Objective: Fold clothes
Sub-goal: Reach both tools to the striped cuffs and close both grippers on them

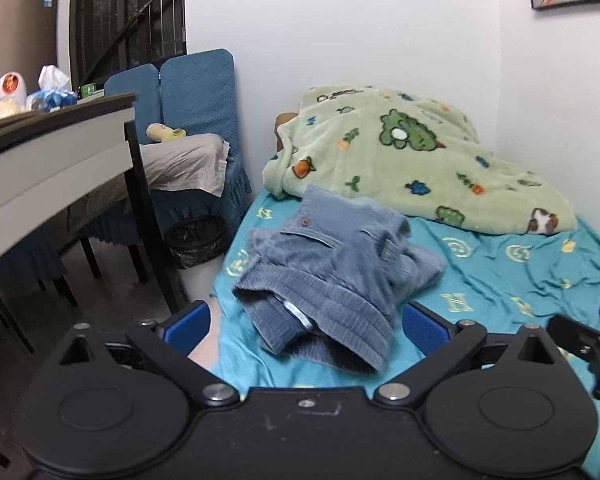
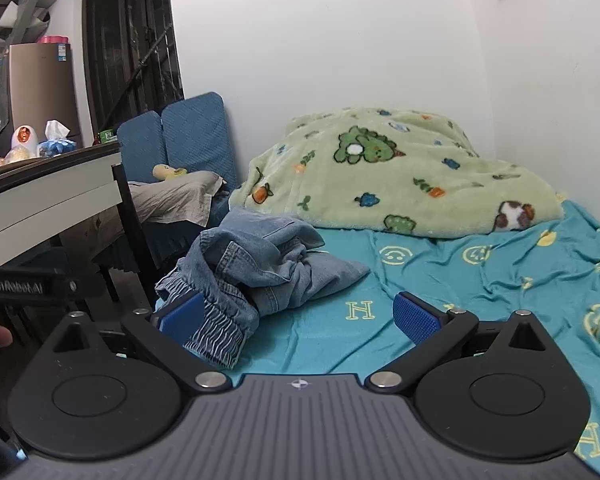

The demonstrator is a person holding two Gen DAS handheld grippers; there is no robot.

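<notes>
We see a crumpled pair of blue jeans point(image 1: 332, 276) lying in a heap on the turquoise bed sheet point(image 1: 512, 276), near the bed's left edge and just in front of a pale green fleece blanket point(image 1: 412, 160) printed with cartoon animals. The elastic waistband point(image 1: 324, 300) faces the cameras, and a pocket flap with 1 brown button point(image 1: 305, 222) shows on top of the pile.

Our left gripper point(image 1: 306, 320) hovers above the near end of the jeans with its 2 blue-padded fingers point(image 1: 426, 326) spread wide apart; the waistband sits between them, but we cannot tell whether either pad touches the cloth, and nothing is clamped. Our right gripper point(image 2: 298, 316) is likewise wide open and holds nothing. In the right wrist view its left pad point(image 2: 182, 314) overlaps the gathered waistband point(image 2: 216, 328), while its right pad point(image 2: 416, 318) sits over bare sheet point(image 2: 480, 288).

Left of the bed stand 2 chairs with blue quilted covers point(image 1: 188, 92), a folded grey cloth point(image 1: 184, 164) resting on 1 seat. A table point(image 1: 52, 152) with a white edge carries small clutter, and a bin with a black liner point(image 1: 196, 240) sits on the floor beside the bed.
</notes>
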